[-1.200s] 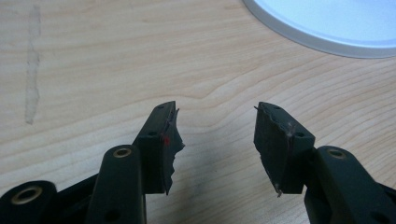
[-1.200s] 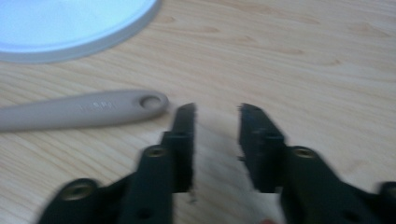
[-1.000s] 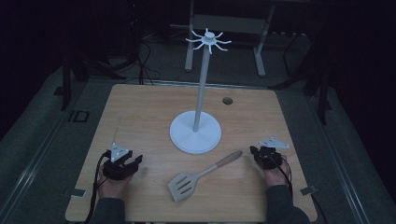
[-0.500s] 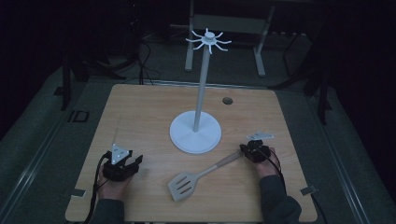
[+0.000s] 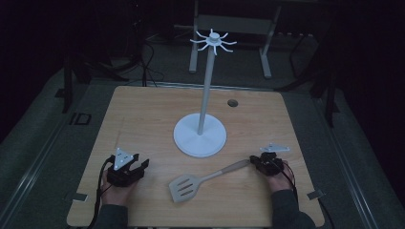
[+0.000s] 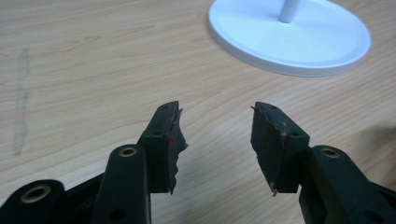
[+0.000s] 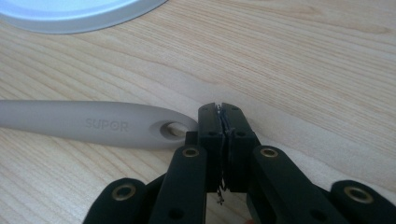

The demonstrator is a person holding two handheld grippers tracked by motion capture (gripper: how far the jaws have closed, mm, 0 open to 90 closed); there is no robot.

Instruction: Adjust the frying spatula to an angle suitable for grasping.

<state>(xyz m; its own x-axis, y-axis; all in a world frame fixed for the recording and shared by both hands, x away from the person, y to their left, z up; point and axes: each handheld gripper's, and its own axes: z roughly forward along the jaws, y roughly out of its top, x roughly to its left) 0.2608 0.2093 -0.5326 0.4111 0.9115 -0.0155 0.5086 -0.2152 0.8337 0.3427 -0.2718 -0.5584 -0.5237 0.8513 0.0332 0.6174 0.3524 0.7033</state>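
Note:
A grey slotted spatula [image 5: 191, 183] lies flat on the wooden table [image 5: 143, 119], head toward the front, handle pointing right. My right gripper [image 5: 254, 162] rests on the table at the handle's tip. In the right gripper view its jaws are pressed together with nothing between them [image 7: 222, 113], and the spatula handle's [image 7: 93, 123] hanging-hole end touches the side of the left jaw. My left gripper [image 5: 139, 165] sits near the front left, open and holding nothing [image 6: 215, 137]. The white utensil stand [image 5: 199, 136] rises at mid-table, its hooked top bare.
The stand's round base [image 6: 289, 37] lies ahead and to the right of the left jaws, and its rim [image 7: 70, 11] shows beyond the spatula handle. A small dark hole [image 5: 232, 102] marks the table's far right. Dark floor and metal frames surround the table.
My right gripper has slid left along the table to the tip of the spatula handle. The left gripper and the spatula have stayed put.

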